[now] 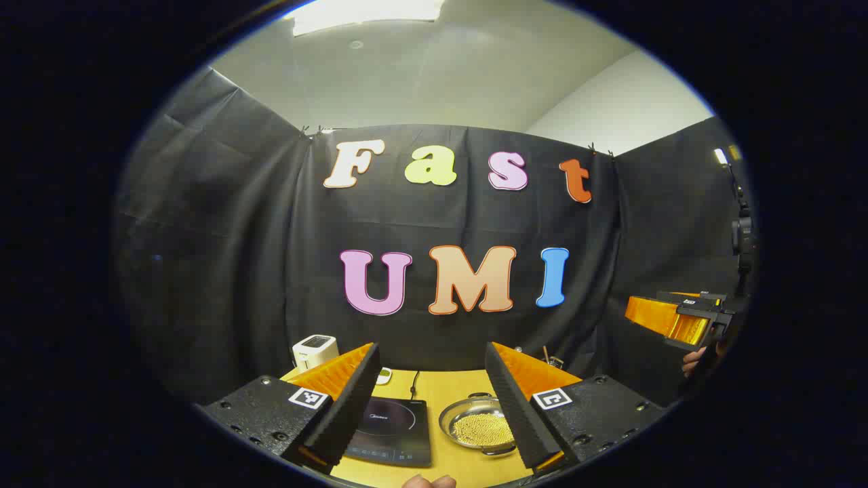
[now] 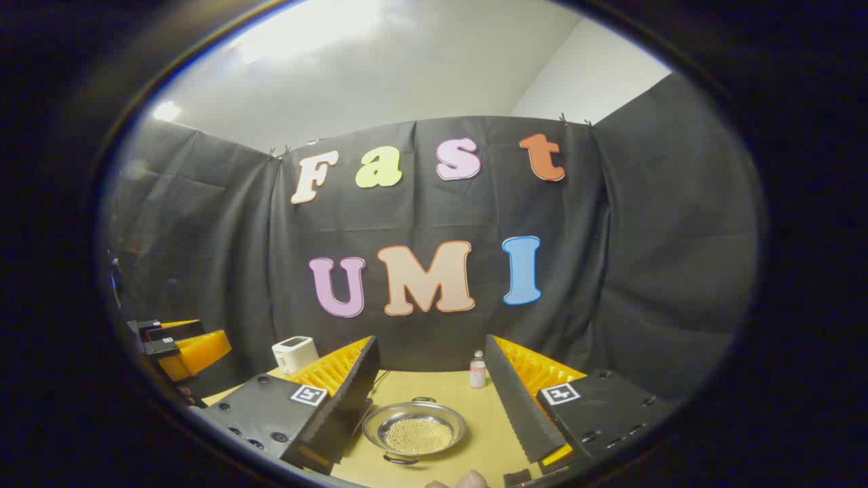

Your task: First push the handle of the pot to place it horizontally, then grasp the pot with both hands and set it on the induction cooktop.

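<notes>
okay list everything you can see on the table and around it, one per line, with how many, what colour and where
pot: one, silver, holding small golden beads, on the table near the front
induction cooktop: one, black, on the table beside the pot
table: one, yellowish wood
white appliance: one, back of the table by the wall
small bottle: one, pale with a red band, back of the table
left claw: one, orange and black, open, held above the table
right claw: one, orange and black, open, above the pot

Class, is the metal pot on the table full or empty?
Partly full: the pot holds a layer of small golden beads across its bottom, well below the rim.
</notes>
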### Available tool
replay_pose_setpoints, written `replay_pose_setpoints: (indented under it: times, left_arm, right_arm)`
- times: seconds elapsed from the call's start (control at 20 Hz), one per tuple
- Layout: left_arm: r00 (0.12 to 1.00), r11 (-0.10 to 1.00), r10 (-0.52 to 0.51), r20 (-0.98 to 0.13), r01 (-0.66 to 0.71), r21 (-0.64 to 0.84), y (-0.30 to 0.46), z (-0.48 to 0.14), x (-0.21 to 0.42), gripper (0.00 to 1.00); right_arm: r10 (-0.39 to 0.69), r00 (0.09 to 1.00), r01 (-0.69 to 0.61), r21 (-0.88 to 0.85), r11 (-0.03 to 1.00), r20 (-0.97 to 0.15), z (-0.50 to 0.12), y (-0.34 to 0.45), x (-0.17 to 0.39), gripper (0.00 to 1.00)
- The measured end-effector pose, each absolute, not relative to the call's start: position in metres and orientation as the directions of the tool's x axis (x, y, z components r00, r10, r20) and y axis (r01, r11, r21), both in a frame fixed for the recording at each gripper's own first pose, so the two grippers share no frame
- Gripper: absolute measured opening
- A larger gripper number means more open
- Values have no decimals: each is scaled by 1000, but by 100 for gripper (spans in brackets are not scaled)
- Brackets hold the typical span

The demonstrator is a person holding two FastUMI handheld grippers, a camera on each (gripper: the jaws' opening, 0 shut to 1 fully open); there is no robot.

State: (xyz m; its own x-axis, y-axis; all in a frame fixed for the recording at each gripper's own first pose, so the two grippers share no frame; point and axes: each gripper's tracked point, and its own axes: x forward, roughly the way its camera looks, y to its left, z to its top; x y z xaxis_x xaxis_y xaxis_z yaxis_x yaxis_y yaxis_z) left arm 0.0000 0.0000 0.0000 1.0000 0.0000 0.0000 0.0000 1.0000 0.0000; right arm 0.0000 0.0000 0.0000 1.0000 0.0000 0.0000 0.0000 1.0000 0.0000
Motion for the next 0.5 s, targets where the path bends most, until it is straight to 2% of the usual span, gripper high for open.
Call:
replay_pose_setpoints:
  times: [0.1, 0.15, 0.2, 0.3, 0.35, 0.4, 0.45, 0.5]
  left_arm:
    - [1000, 1000, 5, -6, -5, -4, 0, -3, 3, 89]
    - [1000, 1000, 7, -13, -7, -4, 0, -5, 3, 94]
    - [1000, 1000, 8, -13, -8, -5, 0, -5, 3, 89]
    - [1000, 1000, 6, -13, -6, -4, -1, -4, 4, 89]
    - [1000, 1000, 5, -15, -5, -1, -2, -5, 5, 94]
    - [1000, 1000, 3, -13, -3, 3, -1, -4, 6, 89]
    - [1000, 1000, 4, -12, -4, 7, 0, -4, 7, 94]
    - [1000, 1000, 3, -13, -3, 10, 0, -3, 9, 89]
  right_arm:
    - [1, 1000, -1, -2, 1000, -10, -3, -3, 3, 98]
    - [3, 1000, -3, -3, 1000, -11, -3, -3, 4, 97]
    - [4, 1000, -4, -3, 1000, -10, -2, -3, 5, 97]
    - [8, 1000, -8, 3, 1000, -12, -3, -1, 7, 98]
    - [11, 1000, -11, 5, 1000, -13, -3, 0, 8, 98]
    - [12, 1000, -12, 3, 1000, -14, -2, 0, 8, 97]
    - [14, 1000, -14, 1, 1000, -15, -3, 2, 9, 97]
    - [17, 1000, -17, 1, 1000, -18, -4, 3, 9, 97]
